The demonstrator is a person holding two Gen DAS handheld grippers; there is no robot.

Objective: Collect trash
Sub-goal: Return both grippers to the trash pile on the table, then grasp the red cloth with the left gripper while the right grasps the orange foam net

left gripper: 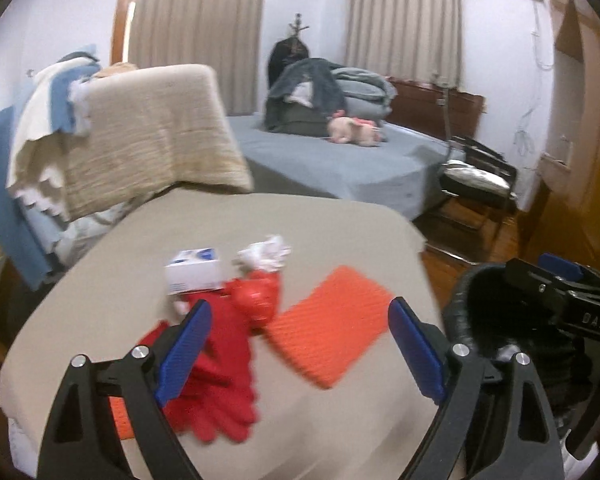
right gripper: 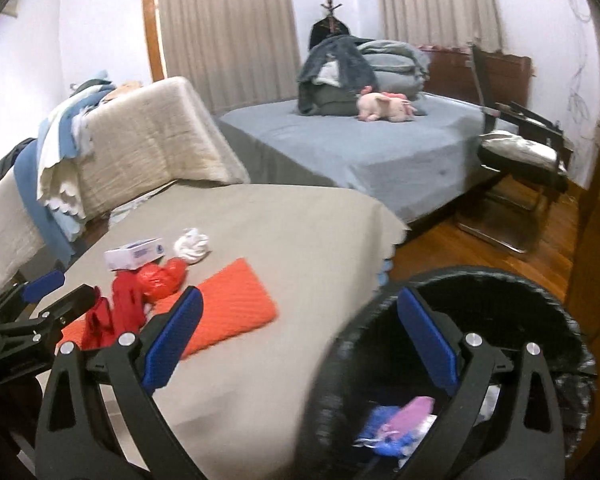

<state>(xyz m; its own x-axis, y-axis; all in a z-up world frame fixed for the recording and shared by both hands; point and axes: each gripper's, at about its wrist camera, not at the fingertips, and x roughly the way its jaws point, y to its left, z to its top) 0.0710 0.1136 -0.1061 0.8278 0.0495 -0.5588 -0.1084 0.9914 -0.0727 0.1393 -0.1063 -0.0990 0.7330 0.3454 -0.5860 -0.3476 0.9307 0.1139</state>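
Note:
On the beige table [left gripper: 340, 220] lie a white and blue small box [left gripper: 194, 270], a crumpled white tissue [left gripper: 266, 254], a crumpled red plastic bag [left gripper: 258, 298], red gloves [left gripper: 216, 380] and an orange cloth [left gripper: 334, 330]. My left gripper [left gripper: 300, 350] is open, low over the red gloves and orange cloth. My right gripper [right gripper: 300, 344] is open and empty, its right finger over the black trash bin [right gripper: 480, 292], which holds blue and pink wrappers [right gripper: 396, 420]. The same box [right gripper: 134, 258], tissue [right gripper: 192, 246] and red bag [right gripper: 162, 280] show in the right wrist view.
A cushion draped with towels [left gripper: 148, 132] leans at the table's far left. A grey-blue bed [left gripper: 340, 156] with folded clothes and a pink plush toy [left gripper: 354, 130] stands behind. A black chair [right gripper: 520, 152] stands on the wooden floor at right.

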